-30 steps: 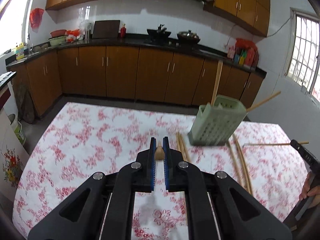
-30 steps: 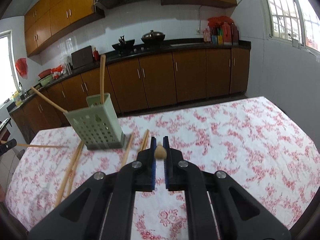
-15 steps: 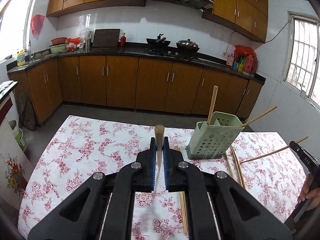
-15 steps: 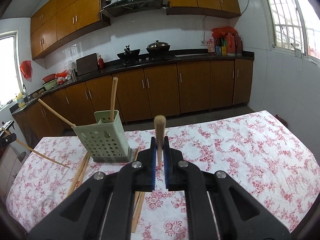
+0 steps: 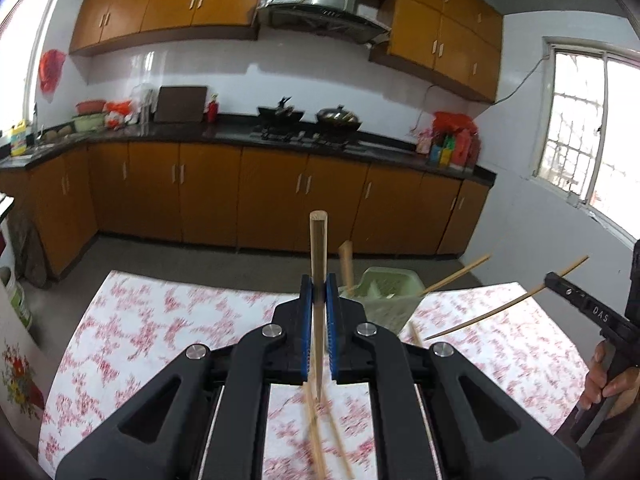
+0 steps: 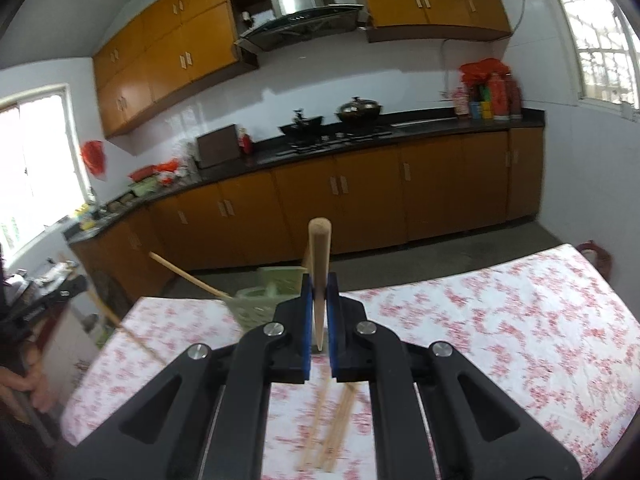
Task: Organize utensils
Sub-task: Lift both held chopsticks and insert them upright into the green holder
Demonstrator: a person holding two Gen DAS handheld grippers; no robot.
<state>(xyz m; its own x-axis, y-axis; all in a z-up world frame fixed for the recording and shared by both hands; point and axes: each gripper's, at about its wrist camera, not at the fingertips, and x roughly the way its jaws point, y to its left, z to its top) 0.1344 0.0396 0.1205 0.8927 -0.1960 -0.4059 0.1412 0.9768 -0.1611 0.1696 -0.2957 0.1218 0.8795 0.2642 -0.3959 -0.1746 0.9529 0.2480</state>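
In the left wrist view my left gripper (image 5: 319,280) is shut on a wooden chopstick (image 5: 319,240) that stands nearly upright between the blue pads, above the floral table (image 5: 160,320). The green perforated holder (image 5: 394,304) sits just behind, with chopsticks sticking out of it. At the right edge my right gripper (image 5: 552,282) grips a slanted chopstick (image 5: 508,312). In the right wrist view the right gripper (image 6: 319,278) is shut on its chopstick (image 6: 319,248), with the holder (image 6: 260,300) behind and to the left. Loose chopsticks (image 6: 332,432) lie on the cloth below.
A person's hand (image 5: 608,380) holds the right gripper's handle. Brown kitchen cabinets (image 5: 260,196) and a dark counter with pots run along the far wall beyond the table's back edge. A red object (image 6: 592,252) stands off the table's far right corner.
Both grippers have risen from the table, each lifting its chopstick clear of the cloth. The chopsticks now stand taller in view, and the holder sits lower and partly behind the fingers.
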